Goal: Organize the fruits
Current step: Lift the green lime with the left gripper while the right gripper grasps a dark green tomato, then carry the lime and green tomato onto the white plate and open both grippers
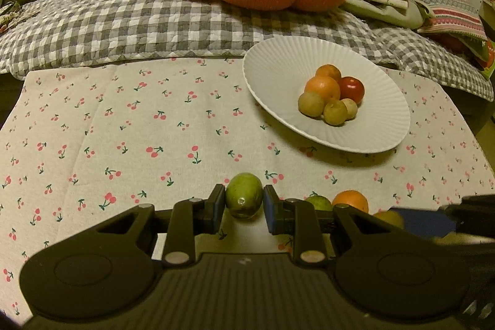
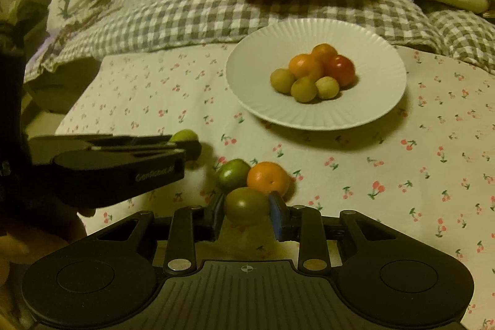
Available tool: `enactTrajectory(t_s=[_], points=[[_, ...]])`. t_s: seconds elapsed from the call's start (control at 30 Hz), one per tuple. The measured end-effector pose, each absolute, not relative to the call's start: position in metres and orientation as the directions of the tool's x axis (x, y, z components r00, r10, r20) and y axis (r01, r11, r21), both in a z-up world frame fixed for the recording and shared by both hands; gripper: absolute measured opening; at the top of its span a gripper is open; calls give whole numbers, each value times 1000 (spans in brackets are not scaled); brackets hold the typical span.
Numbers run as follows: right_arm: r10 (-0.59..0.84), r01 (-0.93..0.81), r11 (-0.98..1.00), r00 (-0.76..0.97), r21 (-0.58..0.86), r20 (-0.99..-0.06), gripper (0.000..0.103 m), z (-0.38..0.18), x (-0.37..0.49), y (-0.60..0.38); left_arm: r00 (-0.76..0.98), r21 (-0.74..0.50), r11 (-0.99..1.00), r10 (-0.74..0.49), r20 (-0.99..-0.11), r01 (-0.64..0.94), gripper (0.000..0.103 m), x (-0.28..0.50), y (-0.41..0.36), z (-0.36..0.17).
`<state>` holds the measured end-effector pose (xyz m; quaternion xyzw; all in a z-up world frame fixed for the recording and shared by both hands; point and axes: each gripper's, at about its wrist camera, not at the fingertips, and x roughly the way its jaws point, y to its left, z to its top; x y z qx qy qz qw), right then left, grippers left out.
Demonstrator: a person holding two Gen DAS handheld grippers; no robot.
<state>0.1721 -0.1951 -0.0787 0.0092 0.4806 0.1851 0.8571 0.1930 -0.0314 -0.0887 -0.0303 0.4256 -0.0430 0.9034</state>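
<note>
Gripping a glossy green lime (image 1: 243,199), left gripper (image 1: 243,203) sits low over the cloth (image 1: 123,129); right gripper (image 2: 247,211) clamps a green-brown fruit (image 2: 246,203). Beyond, an orange (image 2: 268,178), then six fruits piled on the plate (image 2: 315,33).

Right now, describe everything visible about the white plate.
The white plate is round, shallow and finely ribbed from centre to rim, ceramic by its look. It sits upright on the cherry-print cloth, at the far side near the checked quilt. Six small fruits cluster at its centre: two orange, one red, three yellow-green. Neither pair of tongs touches it.
</note>
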Motion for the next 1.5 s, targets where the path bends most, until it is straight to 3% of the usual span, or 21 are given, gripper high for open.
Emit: enactTrajectory(t_s=[1.03, 1.5], points=[[301, -99, 947, 603, 305, -739, 29, -54, 206, -265, 753, -185, 976, -207, -624, 115, 25, 221, -38, -66], [212, -138, 977, 669, 161, -712, 29, -69, 231, -251, 768, -102, 974, -223, -601, 203, 25, 243, -49, -82]])
